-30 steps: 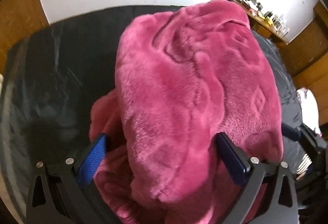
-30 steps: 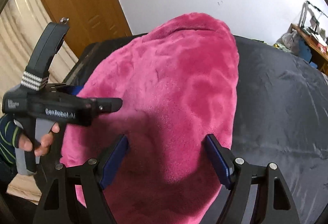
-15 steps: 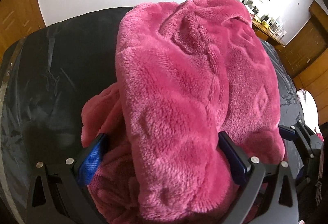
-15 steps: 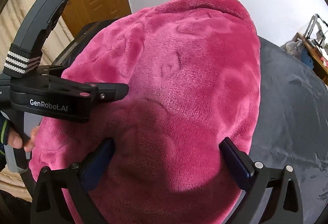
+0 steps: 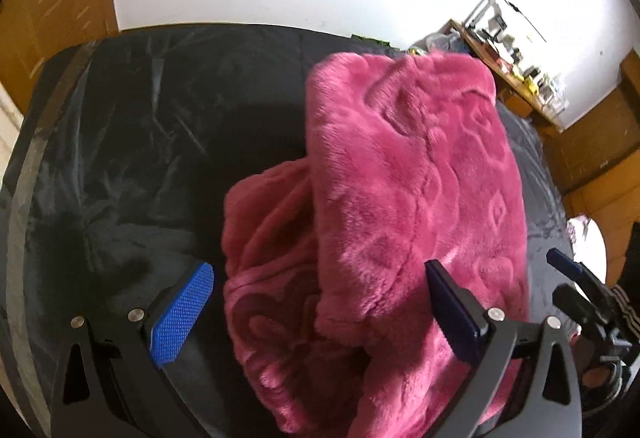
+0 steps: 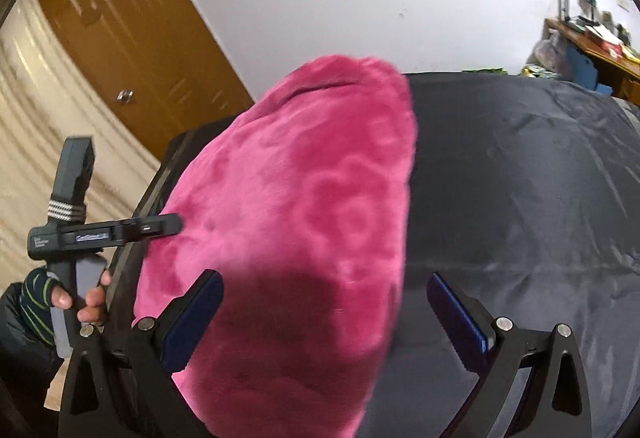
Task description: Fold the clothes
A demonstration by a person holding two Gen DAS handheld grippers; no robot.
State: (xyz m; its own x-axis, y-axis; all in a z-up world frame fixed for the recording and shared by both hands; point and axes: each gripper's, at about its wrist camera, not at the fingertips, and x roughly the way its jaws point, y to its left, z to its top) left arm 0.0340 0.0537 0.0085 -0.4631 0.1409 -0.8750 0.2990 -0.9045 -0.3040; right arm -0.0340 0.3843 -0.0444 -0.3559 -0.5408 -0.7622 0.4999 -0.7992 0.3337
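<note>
Left wrist view: left gripper (image 5: 320,302) stands apart, unclamped, the deep-pink embossed plush fleece garment (image 5: 400,197) bunched between its pads on the black sheet-covered bed (image 5: 120,141).
Right wrist view: right gripper (image 6: 324,314) spread wide over the garment's near end, gripping nothing.
Advice: square the loose lower layer before regripping.

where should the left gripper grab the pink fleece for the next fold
Probably the near left corner of the pink fleece, where a looser layer bulges out from under the top fold. Come from the near side, low over the black cover: the edges lie exposed there, between the open left gripper.
</note>
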